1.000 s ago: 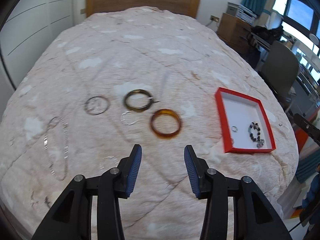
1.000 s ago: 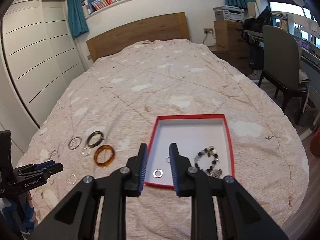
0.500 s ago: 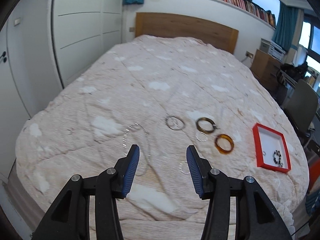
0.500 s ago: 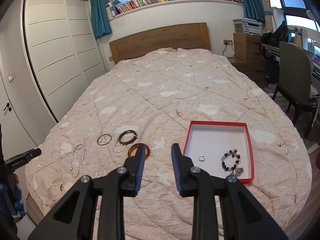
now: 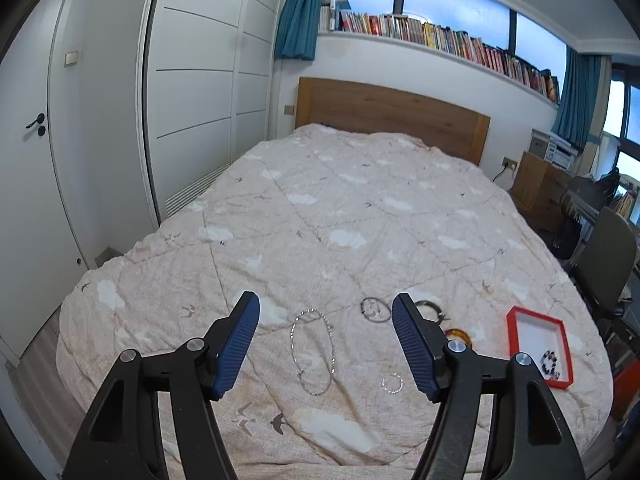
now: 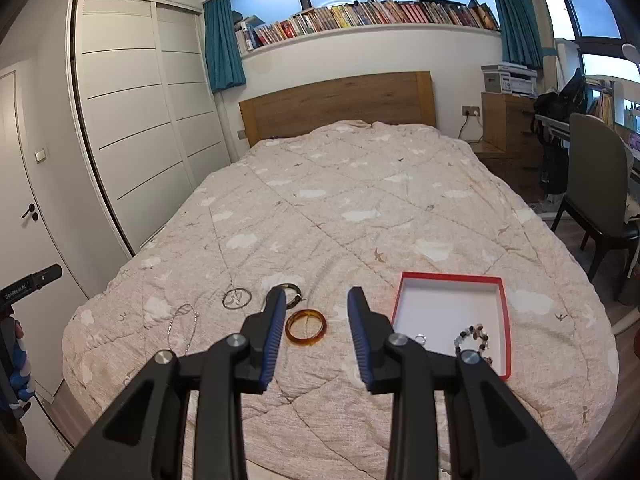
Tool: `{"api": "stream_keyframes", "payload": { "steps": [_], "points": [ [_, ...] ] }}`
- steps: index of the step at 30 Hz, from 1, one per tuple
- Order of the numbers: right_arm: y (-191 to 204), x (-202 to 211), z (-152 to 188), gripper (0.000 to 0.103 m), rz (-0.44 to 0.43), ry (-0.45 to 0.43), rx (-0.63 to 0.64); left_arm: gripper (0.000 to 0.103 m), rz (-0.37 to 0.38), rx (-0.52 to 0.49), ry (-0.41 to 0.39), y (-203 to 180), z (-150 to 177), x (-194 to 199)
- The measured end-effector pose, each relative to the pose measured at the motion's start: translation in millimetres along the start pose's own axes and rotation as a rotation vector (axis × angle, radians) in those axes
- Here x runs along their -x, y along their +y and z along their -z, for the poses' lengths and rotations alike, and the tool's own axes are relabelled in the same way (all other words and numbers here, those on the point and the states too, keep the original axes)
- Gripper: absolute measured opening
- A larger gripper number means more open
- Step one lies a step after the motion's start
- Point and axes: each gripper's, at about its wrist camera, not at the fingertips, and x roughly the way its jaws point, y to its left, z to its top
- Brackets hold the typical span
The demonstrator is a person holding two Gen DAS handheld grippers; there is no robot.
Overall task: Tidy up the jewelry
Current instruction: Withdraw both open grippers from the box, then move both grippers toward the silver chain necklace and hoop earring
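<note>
In the left wrist view, the left tongs (image 5: 325,344) are held above the near end of the bed (image 5: 360,216), their blue-padded jaws spread wide and opening further, with nothing gripped between them. Seen through the gap, a silver chain necklace (image 5: 313,350) is laid in a long loop on the cloud-patterned quilt. A small silver ring (image 5: 391,383) is found just to its right. A thin metal bangle (image 5: 375,309) is placed farther back, and a dark bangle (image 5: 429,307) is partly hidden behind the right jaw. A sliver of an amber bangle (image 5: 460,335) is seen beyond that jaw. A red-rimmed box (image 5: 514,334) is set near the right edge of the bed, and a beaded bracelet (image 5: 550,364) is contained in it.

In the right wrist view, the right tongs (image 6: 316,322) are held partly open and empty, above the quilt. The amber bangle (image 6: 305,327) is framed between the jaws, lying flat on the bed. The dark bangle (image 6: 294,292) is partly covered by the left jaw, and the thin metal bangle (image 6: 237,298) and the chain necklace (image 6: 182,326) are laid farther left. The red-rimmed box (image 6: 505,320) is positioned to the right, a small ring (image 6: 419,338) and the beaded bracelet (image 6: 474,338) resting inside it. The tip of the left tongs (image 6: 40,278) is seen at the left edge.
</note>
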Motion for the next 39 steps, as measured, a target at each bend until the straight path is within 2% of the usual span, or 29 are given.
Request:
{"api": "stream_keyframes", "payload": {
  "steps": [3,9,14,28,39],
  "points": [
    [3,4,-3,0.032,0.002,-0.009,0.006,0.073,0.023,0.000,0.004,-2,-4,-5],
    [2,-7,-3,0.036,0.013,0.014,0.008,0.073,0.039,-0.018,0.072,-15,6,-38],
    [-7,-35,0,0.036,0.013,0.059,-0.007,0.072,0.022,-0.024,0.124,-21,17,-69],
    [-25,-138,25,0.036,-0.030,0.211,-0.050,0.071,-0.076,0.025,0.251,-1,38,-148],
    [-32,-182,39,0.036,-0.043,0.282,-0.072,0.071,-0.102,0.037,0.330,1,56,-187]
  ]
}}
